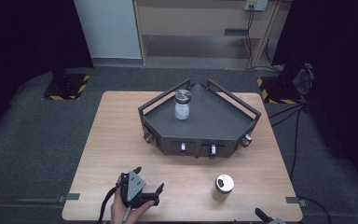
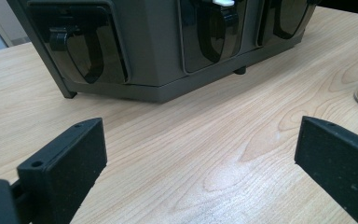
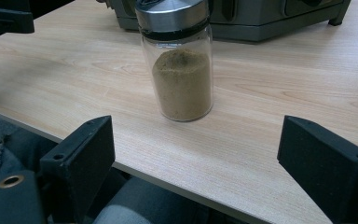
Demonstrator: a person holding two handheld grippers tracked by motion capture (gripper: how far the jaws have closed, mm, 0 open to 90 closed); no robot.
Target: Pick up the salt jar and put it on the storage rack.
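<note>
- Brown-spice jar (image 3: 179,60) stands upright near the table's (image 1: 121,140) front edge, well apart from the dark rack (image 1: 200,123).
- Right gripper (image 3: 196,158) hangs off that edge before the jar, jaws apart, empty.
- Left gripper (image 1: 149,179), jaws apart, faces the rack over bare wood.

We are seeing the rack (image 1: 200,135) standing at the far middle of the table (image 1: 116,140), one jar (image 1: 182,105) sitting on its top. Before it, toward the right near edge, another jar (image 1: 223,187) is standing, between our left claw (image 1: 149,181) and right claw (image 3: 196,163).
</note>
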